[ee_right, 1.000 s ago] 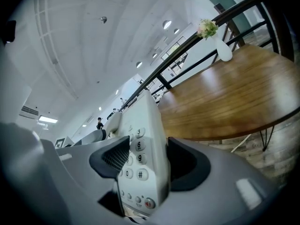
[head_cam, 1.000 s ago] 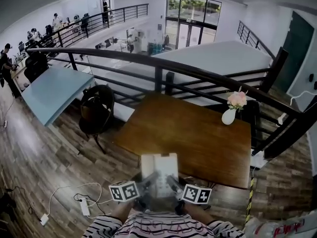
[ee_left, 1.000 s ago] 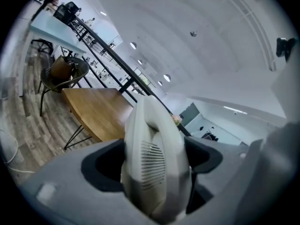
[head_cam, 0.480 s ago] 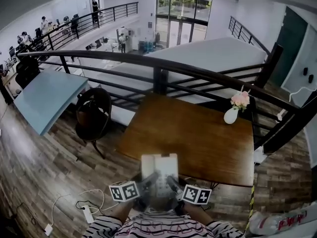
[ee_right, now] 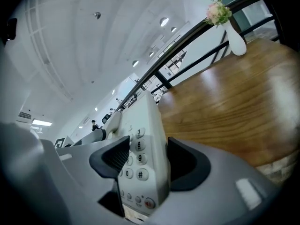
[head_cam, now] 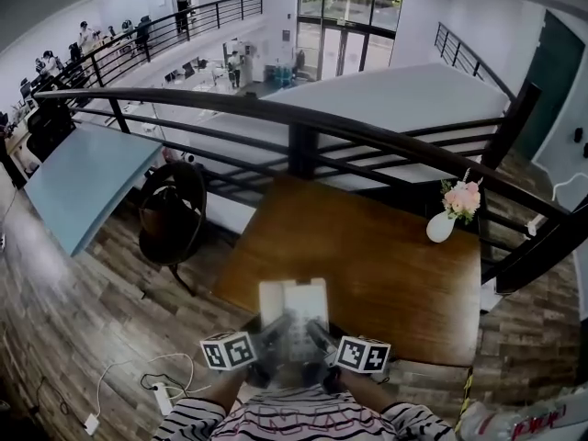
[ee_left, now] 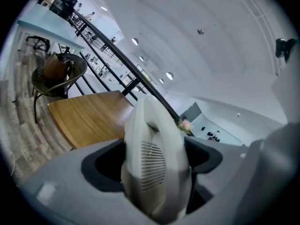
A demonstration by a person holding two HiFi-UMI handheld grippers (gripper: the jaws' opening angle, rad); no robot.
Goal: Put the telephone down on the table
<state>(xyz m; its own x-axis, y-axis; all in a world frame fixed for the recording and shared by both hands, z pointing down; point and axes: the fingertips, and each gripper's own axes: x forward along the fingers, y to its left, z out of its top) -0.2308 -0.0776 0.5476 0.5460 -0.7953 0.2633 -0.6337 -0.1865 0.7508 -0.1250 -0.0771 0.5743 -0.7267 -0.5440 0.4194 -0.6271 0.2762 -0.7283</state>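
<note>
The telephone (head_cam: 293, 303) hangs at lower centre of the head view, above the near edge of the table (head_cam: 386, 255). In the last second the tabletop has slid closer under it, so I judge the set-down is near. My left gripper (ee_left: 154, 163) clamps the rounded handset with its slotted grille, and my right gripper (ee_right: 149, 161) pinches the keypad side. It's glossy white plastic over warm wood grain, with a white vase (head_cam: 441, 226) at right.
</note>
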